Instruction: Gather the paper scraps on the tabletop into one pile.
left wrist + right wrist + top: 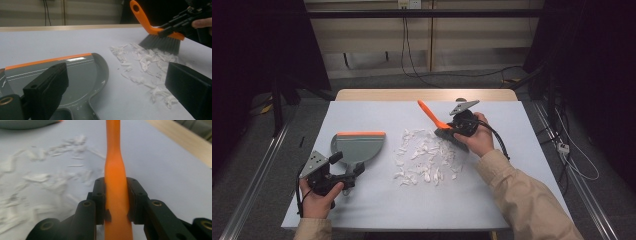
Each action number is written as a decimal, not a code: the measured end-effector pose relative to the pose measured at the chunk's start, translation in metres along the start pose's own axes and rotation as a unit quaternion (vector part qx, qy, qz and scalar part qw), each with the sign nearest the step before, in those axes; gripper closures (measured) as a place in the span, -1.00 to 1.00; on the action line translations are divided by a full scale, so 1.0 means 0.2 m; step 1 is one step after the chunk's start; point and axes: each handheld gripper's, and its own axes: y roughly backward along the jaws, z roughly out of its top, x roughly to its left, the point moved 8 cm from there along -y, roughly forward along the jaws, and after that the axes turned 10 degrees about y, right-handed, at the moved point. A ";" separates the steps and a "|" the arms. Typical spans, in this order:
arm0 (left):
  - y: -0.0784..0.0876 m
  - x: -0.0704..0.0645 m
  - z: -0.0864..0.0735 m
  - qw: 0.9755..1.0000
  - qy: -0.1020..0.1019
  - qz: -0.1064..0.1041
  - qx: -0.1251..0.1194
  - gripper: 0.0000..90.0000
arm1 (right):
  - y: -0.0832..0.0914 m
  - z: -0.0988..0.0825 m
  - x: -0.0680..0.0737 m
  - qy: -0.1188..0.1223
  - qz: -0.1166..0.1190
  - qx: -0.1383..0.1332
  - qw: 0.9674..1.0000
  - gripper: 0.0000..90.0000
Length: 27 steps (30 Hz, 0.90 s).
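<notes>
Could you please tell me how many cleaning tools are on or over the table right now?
2. A dustpan lies flat on the table's left part, and a brush is clamped in the right gripper, its bristles at the far right edge of the paper scraps.

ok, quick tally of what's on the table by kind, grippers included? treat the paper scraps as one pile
Grey plastic dustpan with orange edge: 1
Orange-handled hand brush with dark bristles: 1
Pile of white paper scraps: 1
Black two-jaw grippers: 2, the left gripper and the right gripper
Total: 5
</notes>
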 end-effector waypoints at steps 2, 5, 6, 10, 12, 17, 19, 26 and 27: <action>0.00 0.00 0.00 1.000 -0.001 0.001 0.000 -0.90 | 0.04 0.01 0.05 0.017 0.013 -0.008 1.000 0.59; 0.01 0.00 -0.01 1.000 0.000 0.003 0.001 -0.90 | 0.10 0.06 0.04 0.016 0.004 -0.039 0.999 0.59; 0.02 0.00 -0.01 1.000 -0.002 0.004 0.002 -0.90 | 0.12 0.08 0.02 0.017 -0.005 -0.044 0.999 0.59; 0.02 0.00 0.00 1.000 0.002 0.002 -0.003 -0.90 | 0.10 0.10 -0.06 0.015 -0.036 -0.047 0.998 0.59; 0.02 0.01 0.01 1.000 0.003 0.003 -0.004 -0.90 | 0.05 0.11 -0.11 0.004 -0.042 -0.049 0.998 0.59; 0.01 0.03 0.01 1.000 0.008 0.009 -0.005 -0.90 | -0.10 0.16 -0.20 0.002 -0.053 -0.047 0.997 0.59; 0.01 0.03 0.01 1.000 0.008 0.011 -0.004 -0.90 | -0.17 0.18 -0.22 0.008 -0.052 -0.043 0.998 0.59; 0.01 0.04 -0.01 1.000 0.008 0.014 0.002 -0.90 | -0.28 0.21 -0.15 0.031 -0.020 -0.026 0.999 0.58; 0.01 0.04 -0.02 1.000 0.006 0.015 0.005 -0.90 | -0.27 0.21 -0.13 0.046 -0.008 -0.020 0.999 0.58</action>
